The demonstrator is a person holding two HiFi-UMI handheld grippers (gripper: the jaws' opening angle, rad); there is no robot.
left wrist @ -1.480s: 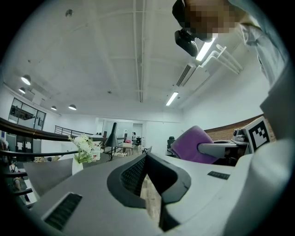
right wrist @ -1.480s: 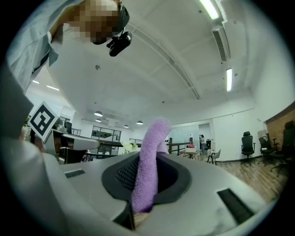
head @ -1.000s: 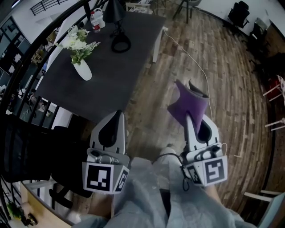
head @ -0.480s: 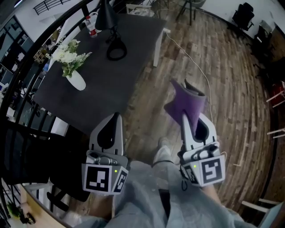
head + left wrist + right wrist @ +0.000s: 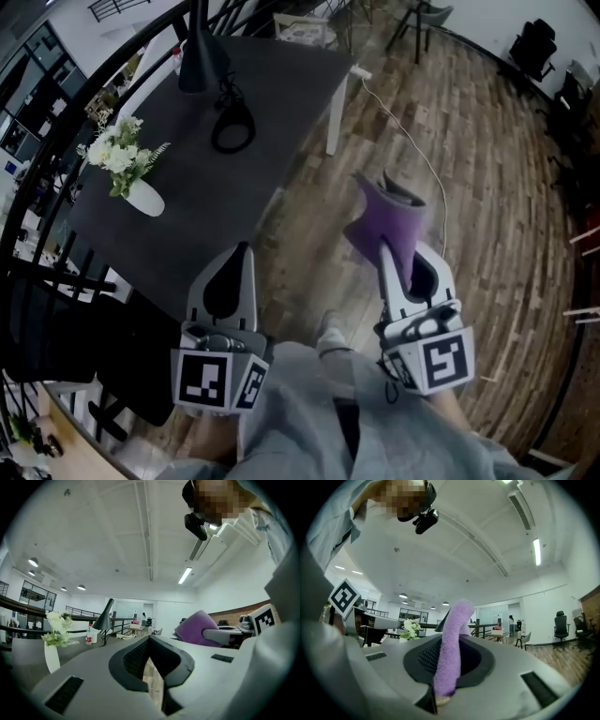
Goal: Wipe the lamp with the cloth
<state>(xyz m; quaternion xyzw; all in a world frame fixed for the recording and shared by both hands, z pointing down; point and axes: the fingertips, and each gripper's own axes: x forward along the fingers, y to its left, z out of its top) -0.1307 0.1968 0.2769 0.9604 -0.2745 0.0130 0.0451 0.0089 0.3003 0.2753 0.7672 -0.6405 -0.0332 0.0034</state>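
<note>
**A:** Any containers?

**B:** A white vase [image 5: 142,199] on the counter [image 5: 281,94], ahead and left of my left jaws, holds white flowers [image 5: 112,156].

**A:** And the jaws?

**B:** On my right gripper [image 5: 385,247] they clamp the purple cloth [image 5: 392,221]. On my left gripper [image 5: 241,249] they're pressed together, empty. The lamp [image 5: 197,58] stands far ahead, well apart from the cloth.

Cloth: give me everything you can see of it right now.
The cloth is purple, thick and fuzzy like terry towelling, gathered into a loose folded bunch. The right hand-held gripper is shut on its lower edge. In the right gripper view it stands up as a plush band pinched between the jaws. The free part sticks out beyond the jaw tips, above the wooden floor and to the right of the dark table. Only the jaws touch it.
</note>
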